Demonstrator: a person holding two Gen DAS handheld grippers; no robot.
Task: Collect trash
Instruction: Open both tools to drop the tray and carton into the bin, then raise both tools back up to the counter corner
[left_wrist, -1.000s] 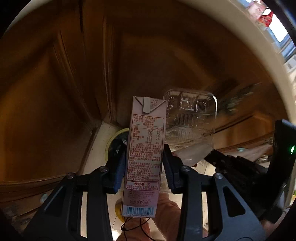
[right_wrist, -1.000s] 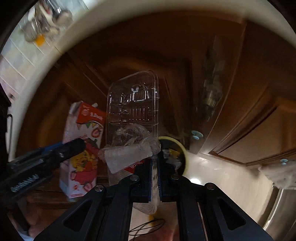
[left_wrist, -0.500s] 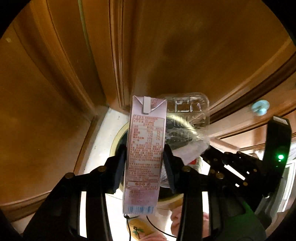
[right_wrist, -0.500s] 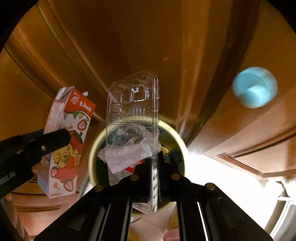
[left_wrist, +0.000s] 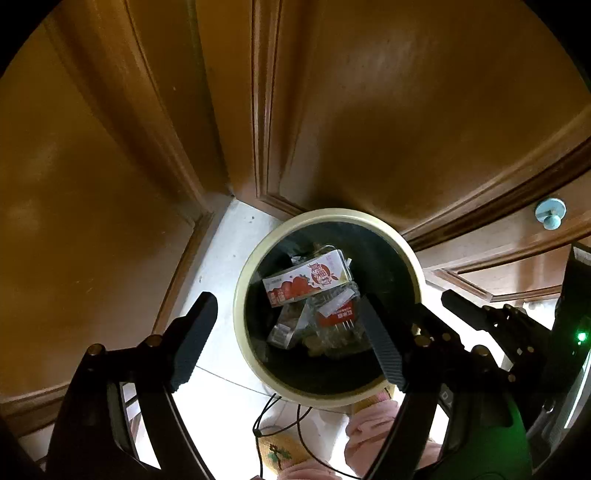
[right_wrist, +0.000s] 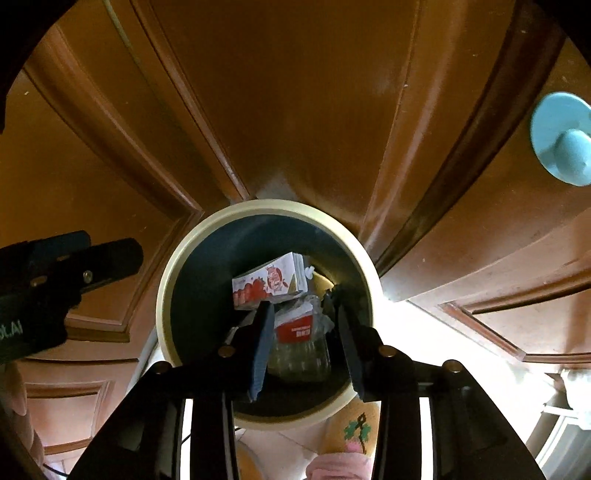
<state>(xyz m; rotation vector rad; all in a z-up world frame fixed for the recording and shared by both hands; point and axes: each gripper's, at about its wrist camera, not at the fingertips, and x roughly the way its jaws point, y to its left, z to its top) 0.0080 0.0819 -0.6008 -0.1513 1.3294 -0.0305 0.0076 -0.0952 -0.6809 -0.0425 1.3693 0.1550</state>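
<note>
Trash is lying at the bottom of the round bin (left_wrist: 248, 284): the juice carton (left_wrist: 308, 277) on its side, the clear plastic tray (left_wrist: 334, 325) just beside it. My left gripper (left_wrist: 286, 332) is hanging over the rim, its fingers (left_wrist: 194, 334) having just been opening, spread wide, nothing between them. Only the right wrist view is showing my right gripper (right_wrist: 304, 341) head-on, its fingers (right_wrist: 263, 341) also having just been opening, released, the tray lying loose below. A blue knob (right_wrist: 561, 138) is looming large there.
</note>
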